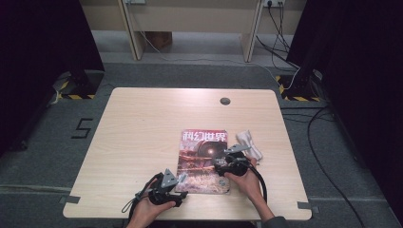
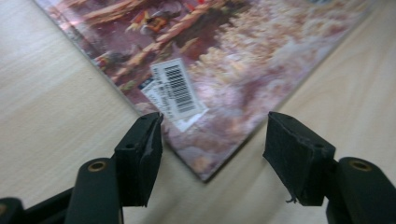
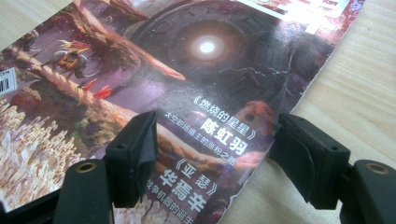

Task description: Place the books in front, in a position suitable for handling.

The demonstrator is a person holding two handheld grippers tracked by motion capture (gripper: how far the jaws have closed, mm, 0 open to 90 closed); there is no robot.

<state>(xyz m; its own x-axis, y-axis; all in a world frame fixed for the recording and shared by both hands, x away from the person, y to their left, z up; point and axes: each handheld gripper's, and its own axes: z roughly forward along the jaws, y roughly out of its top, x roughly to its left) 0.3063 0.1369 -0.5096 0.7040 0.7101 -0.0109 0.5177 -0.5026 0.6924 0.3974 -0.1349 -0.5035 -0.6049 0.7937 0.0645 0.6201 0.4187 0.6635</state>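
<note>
Pale wooden table point(image 1: 142, 123) carries a magazine point(image 1: 203, 161) near its front edge. Left gripper point(image 1: 180, 179) sits at the magazine's near-left corner, fingers point(image 2: 140, 149) spread astride it. Right gripper point(image 1: 224, 164) hovers over the cover's right edge, fingers point(image 3: 133, 149) spread. White cloth point(image 1: 250, 144) lies just right.

A pale wooden table point(image 1: 142, 142) stands on grey carpet point(image 1: 190, 73), flanked by black curtains point(image 1: 43, 42), cables point(image 1: 285, 42) trailing behind.
</note>
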